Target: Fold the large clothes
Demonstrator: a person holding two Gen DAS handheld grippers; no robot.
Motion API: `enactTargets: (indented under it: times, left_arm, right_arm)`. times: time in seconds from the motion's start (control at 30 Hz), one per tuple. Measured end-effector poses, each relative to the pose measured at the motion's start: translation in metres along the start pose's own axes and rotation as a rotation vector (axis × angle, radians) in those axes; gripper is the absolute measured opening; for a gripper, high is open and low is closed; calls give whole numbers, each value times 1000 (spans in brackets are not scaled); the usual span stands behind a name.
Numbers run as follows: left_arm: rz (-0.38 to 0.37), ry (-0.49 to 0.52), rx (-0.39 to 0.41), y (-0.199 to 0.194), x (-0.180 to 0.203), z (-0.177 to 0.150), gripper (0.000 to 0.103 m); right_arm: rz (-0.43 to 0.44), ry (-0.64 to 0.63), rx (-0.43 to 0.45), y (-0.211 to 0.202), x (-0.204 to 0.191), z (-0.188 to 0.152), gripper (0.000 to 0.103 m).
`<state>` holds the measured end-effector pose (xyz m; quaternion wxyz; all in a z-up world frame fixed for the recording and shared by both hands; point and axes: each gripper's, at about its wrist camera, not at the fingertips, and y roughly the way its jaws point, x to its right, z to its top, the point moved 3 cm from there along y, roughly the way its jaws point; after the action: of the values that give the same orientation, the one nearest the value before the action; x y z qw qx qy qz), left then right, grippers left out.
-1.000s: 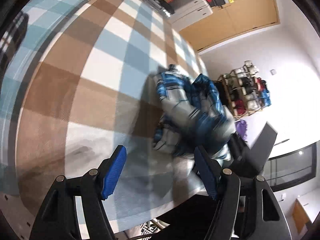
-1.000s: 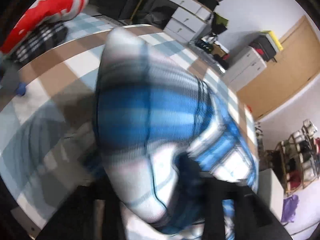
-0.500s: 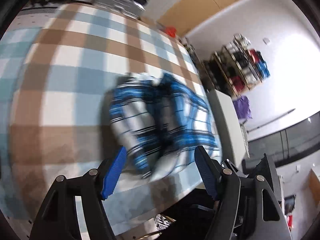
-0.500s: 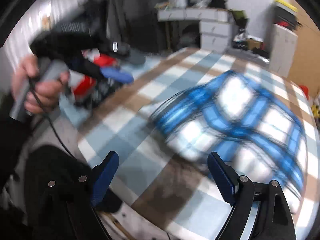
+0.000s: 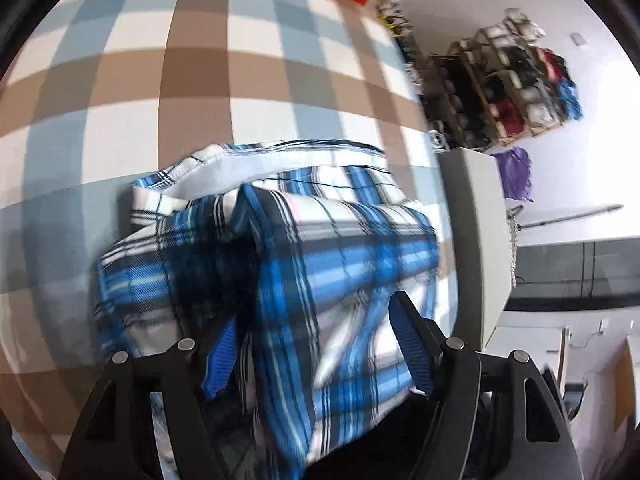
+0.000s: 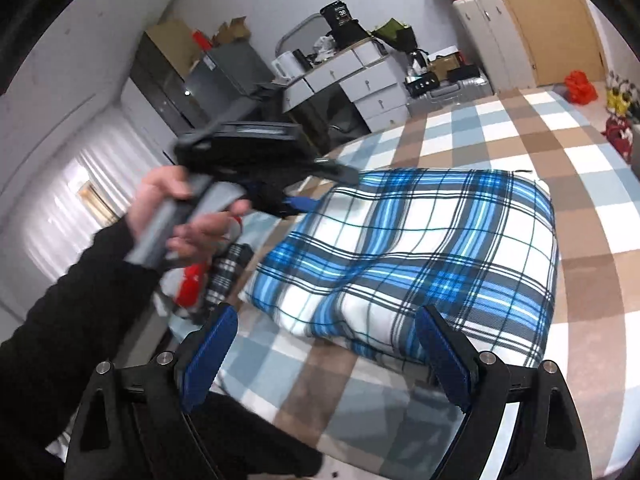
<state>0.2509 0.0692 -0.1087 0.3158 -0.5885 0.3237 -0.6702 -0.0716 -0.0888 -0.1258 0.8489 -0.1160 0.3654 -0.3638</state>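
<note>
Blue-white plaid cloth garment (image 6: 420,260) bunched on brown-blue-white checked bedspread (image 6: 540,144), near its edge. Left gripper (image 5: 316,344) over it, jaws partly open, fold between pads, grip unclear. Right gripper (image 6: 324,356) just opened wide, empty, short of garment.

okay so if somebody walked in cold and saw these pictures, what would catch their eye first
The blue plaid garment, folded into a thick bundle on the brown, blue and white checked bedspread. Next, the left gripper, held in a hand at the bundle's left edge, and the right gripper, open and empty at the near edge.
</note>
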Motion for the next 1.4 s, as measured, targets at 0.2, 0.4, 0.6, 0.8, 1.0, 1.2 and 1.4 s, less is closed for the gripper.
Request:
enactTargets:
  times: [0.2,0.4,0.6,0.8,1.0,1.2,1.4]
  left_arm:
    - [-45,17,59,-7,5,2,8]
    - [-67,141,179,-55,31,-11,6]
    - [-71,149,243,-79,4,-20,6]
    - [-54,5,204,-46,-63,-35,9]
    - [-95,-27,251,-77,-76,-65,28]
    - [-38,-36,272,-77,-91,-105,62]
    - [-152,-167,349,-56,-115,-115,62]
  right_arm:
    - [-5,-5,-2,-2,-3,-4,91]
    - [-20,8,-19,8,-1,-5,91]
    - [-34,9,-40,15,-3,-9,91]
    - [-65,25,-64,23,5,-10,91]
    - [-63,37,-42,19,7,-7,91]
    - [-64,10,-21,20,-13,15,93]
    - [-236,-171,-177,82,-81,95,103]
